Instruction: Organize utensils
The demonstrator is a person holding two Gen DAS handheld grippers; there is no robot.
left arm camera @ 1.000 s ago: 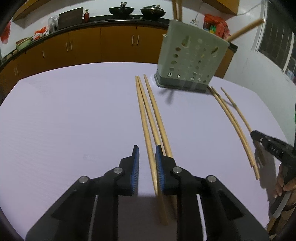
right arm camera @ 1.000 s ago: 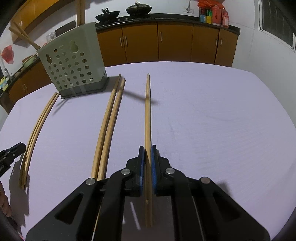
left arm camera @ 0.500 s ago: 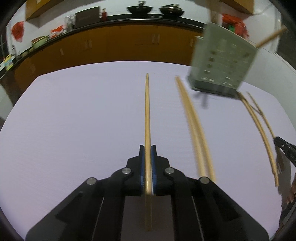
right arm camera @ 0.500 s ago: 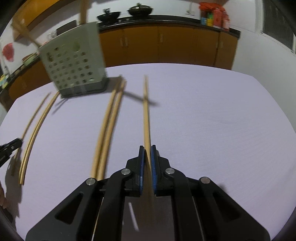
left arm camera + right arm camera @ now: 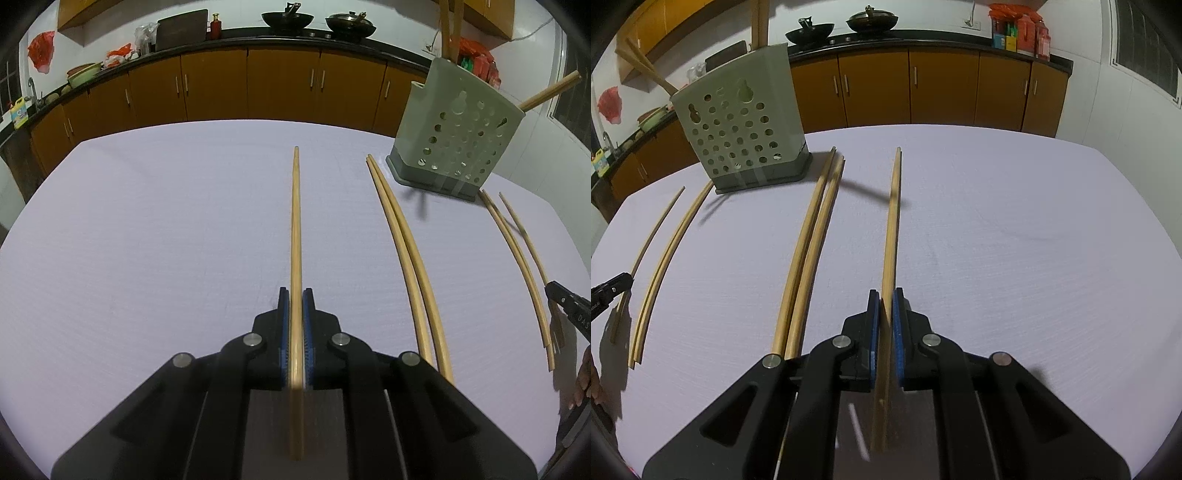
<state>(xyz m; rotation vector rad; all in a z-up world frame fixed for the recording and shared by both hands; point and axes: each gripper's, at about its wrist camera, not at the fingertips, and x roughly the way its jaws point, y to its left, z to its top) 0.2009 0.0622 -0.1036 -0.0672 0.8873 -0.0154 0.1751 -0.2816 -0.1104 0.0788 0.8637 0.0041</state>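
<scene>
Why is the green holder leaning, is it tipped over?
Not tipped over: the green holder stands on its base on the table, with chopsticks sticking out its top.

- Two grippers are counted: the left gripper (image 5: 295,295) and the right gripper (image 5: 882,295).
- Two held sticks are counted, one chopstick (image 5: 296,221) clamped in the left gripper and another (image 5: 892,221) in the right.
- Four chopsticks are counted lying on the table (image 5: 147,240), as two pairs (image 5: 402,251) (image 5: 517,258).
- One holder (image 5: 458,136) is counted; at least three more sticks (image 5: 550,92) are seen in it, though an exact count cannot be made.
- Two pans (image 5: 286,18) (image 5: 349,22) are counted on the counter (image 5: 258,35).
</scene>
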